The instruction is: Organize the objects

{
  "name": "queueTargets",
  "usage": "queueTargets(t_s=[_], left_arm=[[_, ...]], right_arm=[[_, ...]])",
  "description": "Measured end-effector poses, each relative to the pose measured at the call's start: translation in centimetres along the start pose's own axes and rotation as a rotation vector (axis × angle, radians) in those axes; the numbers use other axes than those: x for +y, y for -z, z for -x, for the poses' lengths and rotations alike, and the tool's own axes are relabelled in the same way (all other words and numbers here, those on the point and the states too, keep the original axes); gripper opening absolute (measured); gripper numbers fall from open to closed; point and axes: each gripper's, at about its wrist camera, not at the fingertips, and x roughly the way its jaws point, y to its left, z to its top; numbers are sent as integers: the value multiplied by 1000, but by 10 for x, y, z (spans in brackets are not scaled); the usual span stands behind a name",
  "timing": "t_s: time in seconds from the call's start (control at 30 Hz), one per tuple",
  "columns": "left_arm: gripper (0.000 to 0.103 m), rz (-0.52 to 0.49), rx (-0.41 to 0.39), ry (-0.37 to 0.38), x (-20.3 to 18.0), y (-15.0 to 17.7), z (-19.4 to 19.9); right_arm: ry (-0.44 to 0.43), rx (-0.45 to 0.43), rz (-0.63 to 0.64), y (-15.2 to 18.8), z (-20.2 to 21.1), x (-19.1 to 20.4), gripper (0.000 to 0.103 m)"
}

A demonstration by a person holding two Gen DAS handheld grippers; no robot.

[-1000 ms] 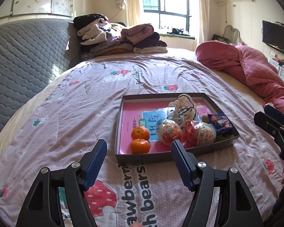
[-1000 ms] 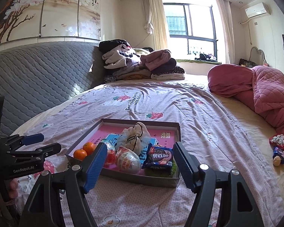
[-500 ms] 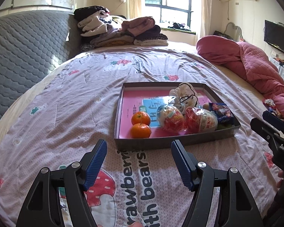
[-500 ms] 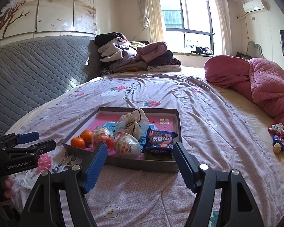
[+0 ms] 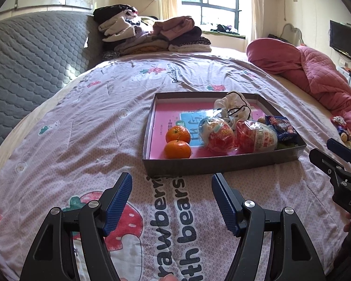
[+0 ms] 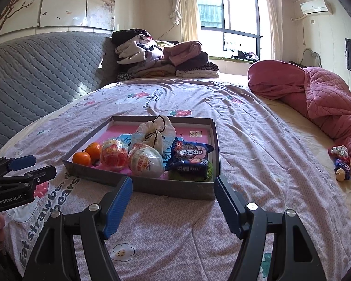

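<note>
A shallow grey tray [image 6: 166,188] with a pink printed floor is seen lying flat on the bedspread [image 5: 82,140], just ahead of both tools, long axis running left-right across the view. Right gripper [image 6: 173,188] is held nearest, its tips just short of the tray's near wall and straddling the near right corner; left gripper [image 5: 170,185] is set a little back from the near left wall. Both are spread wide, nothing held.

Tray contents: two oranges [image 5: 177,142] touching at near left, two foil-wrapped eggs [image 6: 131,157] side by side in the middle, a white drawstring pouch [image 6: 155,131] behind them, a blue snack packet [image 6: 189,157] at near right resting on something green.

A few loose small items [image 6: 341,161] are left on the sheet far right, beside the pink quilt [image 6: 316,89], well apart from the tray. These are judged the likely next pick, the right gripper being closer.
</note>
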Motion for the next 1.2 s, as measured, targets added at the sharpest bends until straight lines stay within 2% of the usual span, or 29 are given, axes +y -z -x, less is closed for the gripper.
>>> queueTargets(t_s=[0.37, 1.2], left_arm=[[72, 16, 11, 1, 2, 9, -9], [72, 10, 49, -18, -2, 32, -26]], right_arm=[[3, -6, -3, 9, 3, -1, 71], [34, 63, -37, 33, -11, -11, 71]])
